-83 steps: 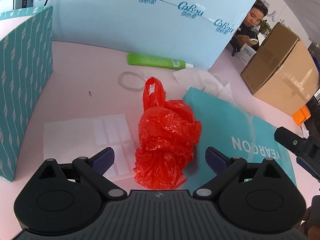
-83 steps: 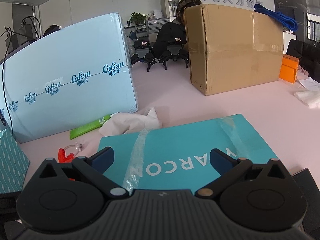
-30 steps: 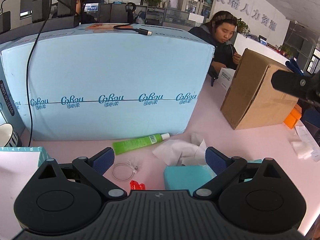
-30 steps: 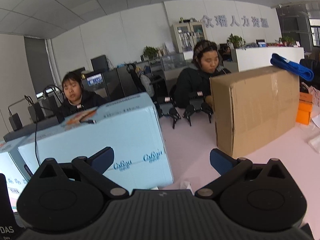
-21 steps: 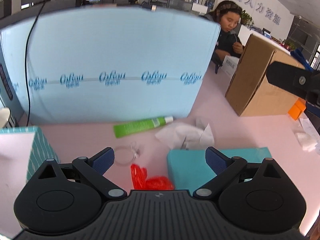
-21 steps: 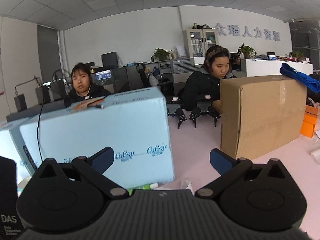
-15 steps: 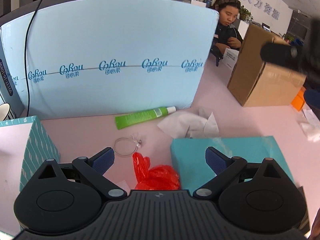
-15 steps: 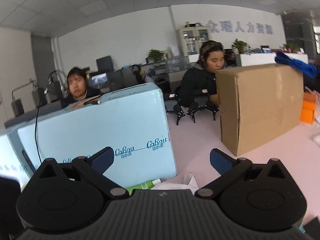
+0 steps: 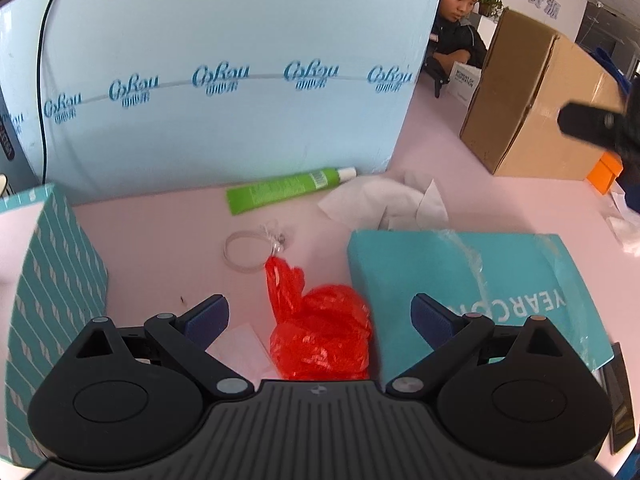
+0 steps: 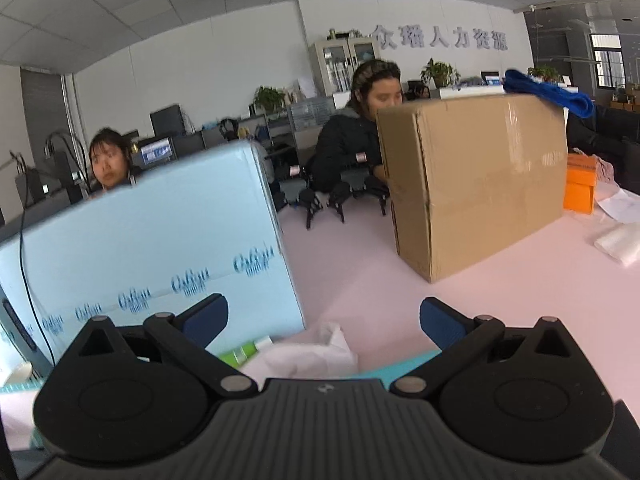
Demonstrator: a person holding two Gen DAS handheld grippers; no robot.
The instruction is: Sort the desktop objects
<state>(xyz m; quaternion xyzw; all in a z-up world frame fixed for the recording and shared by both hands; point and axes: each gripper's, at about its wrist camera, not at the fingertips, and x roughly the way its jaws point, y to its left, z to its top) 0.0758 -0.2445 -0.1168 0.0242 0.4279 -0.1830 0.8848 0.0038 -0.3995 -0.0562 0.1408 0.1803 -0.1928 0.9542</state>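
The left gripper (image 9: 320, 316) hangs above the pale pink surface (image 9: 160, 236) with its jaws spread wide and nothing between the pads. The crumpled red plastic bag (image 9: 320, 332) lies directly ahead of and below them, almost centred in the gap, its bunched body nearest the gripper body and its twisted handle pointing away from the jaws toward the thin white wire ring (image 9: 244, 252). So the bag's long axis runs roughly along the line of the fingers, not across it, and closing on the bulky part looks the easier hold.

Just outside the right-hand jaw sits the flat teal cardboard box (image 9: 460, 272), close beside the bag; outside the left-hand jaw stands the teal striped box (image 9: 56, 280). Farther ahead lie the green tube with a white cap (image 9: 288, 190) and the crumpled white tissue (image 9: 380, 202), both near the foot of the large light-blue carton (image 9: 224, 60).

The right gripper (image 10: 323, 320) is also spread and empty, held higher and looking out over the carton toward the brown cardboard box (image 10: 476, 176); only the tissue and the tube's end show below it. The bag does not appear in its view, so the left gripper is judged the nearer one for a straight descent.
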